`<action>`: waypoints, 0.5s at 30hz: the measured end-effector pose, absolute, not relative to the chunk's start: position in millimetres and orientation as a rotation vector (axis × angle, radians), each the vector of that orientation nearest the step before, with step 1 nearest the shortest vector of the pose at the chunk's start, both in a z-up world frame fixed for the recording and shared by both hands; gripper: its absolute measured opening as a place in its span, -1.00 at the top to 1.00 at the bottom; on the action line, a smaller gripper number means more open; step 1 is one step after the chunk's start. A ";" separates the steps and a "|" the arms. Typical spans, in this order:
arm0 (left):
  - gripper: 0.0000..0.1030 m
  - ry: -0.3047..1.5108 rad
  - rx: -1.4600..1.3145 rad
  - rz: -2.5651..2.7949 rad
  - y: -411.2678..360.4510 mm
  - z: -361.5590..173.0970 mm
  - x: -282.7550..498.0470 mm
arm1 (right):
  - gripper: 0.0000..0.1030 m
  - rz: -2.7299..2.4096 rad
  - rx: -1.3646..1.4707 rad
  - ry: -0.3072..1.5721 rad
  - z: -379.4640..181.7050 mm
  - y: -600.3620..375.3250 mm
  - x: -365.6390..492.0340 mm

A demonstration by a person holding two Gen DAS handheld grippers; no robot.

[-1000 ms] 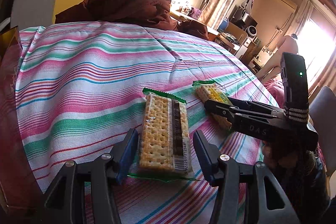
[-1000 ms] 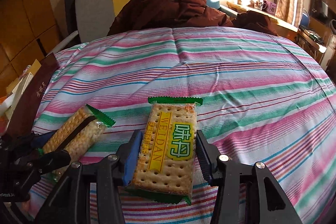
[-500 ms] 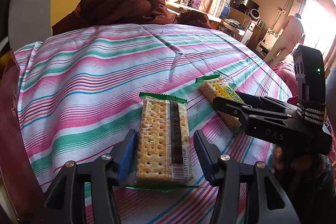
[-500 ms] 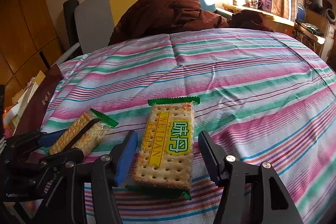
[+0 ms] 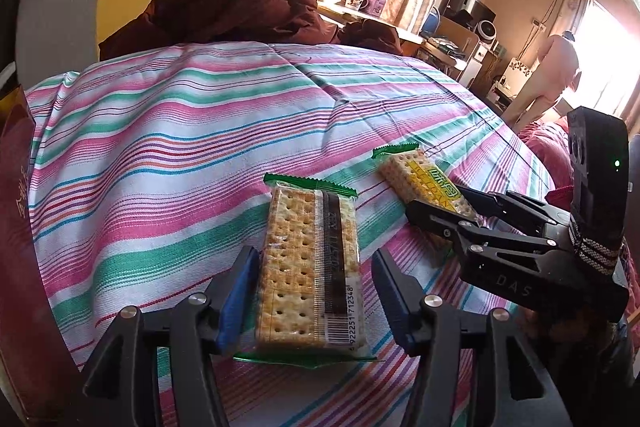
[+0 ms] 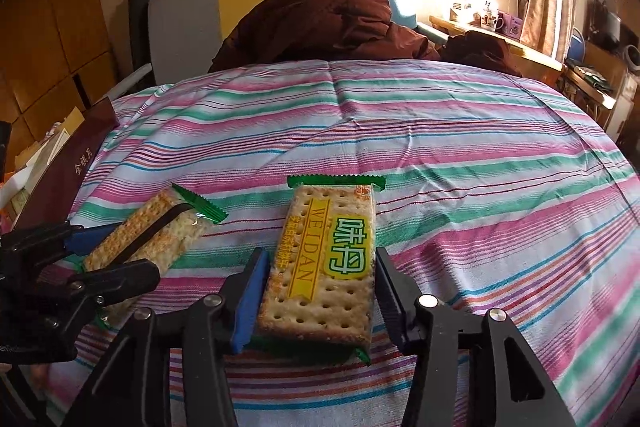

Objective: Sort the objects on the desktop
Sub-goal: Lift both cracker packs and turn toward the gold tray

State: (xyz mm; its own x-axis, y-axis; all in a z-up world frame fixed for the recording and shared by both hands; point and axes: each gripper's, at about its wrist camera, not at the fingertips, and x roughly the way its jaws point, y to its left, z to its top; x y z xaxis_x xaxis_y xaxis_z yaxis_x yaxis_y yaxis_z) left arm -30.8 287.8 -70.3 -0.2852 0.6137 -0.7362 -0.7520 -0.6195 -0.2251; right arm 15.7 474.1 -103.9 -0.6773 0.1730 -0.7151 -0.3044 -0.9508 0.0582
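1. Two cracker packets here, lying side by side on the striped bedspread (image 5: 168,147), and two grippers, one over each.
2. Barcode-side-up packet (image 5: 312,267) sits between the fingers of the left gripper (image 5: 312,291); jaws spread, with bedspread showing beside the right finger. Released, gripping nothing.
3. "WEIDAN" packet (image 6: 328,263) lies label up inside the right gripper (image 6: 320,291). The fingers stand right against both edges, but I cannot tell whether they actually pinch.
4. Against half a second ago: the right jaws have narrowed from clearly wide to hugging the packet. Left gripper and its packet look unchanged.
5. One dark brown blanket (image 6: 320,23) is heaped at the headboard.
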 end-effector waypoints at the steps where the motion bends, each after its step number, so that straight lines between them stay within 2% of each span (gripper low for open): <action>1: -0.15 0.227 -1.036 2.000 289.7 -70.2 -29.0 | 0.00 2.648 -1.103 0.240 -104.0 473.4 16.1; 6: 0.06 0.283 -1.016 2.059 291.8 -70.1 -24.1 | 0.05 2.649 -1.099 0.220 -103.9 471.6 18.9; 15: 0.06 0.267 -0.991 2.074 280.9 -66.9 -14.1 | 0.06 2.662 -1.082 0.276 -101.0 462.7 30.7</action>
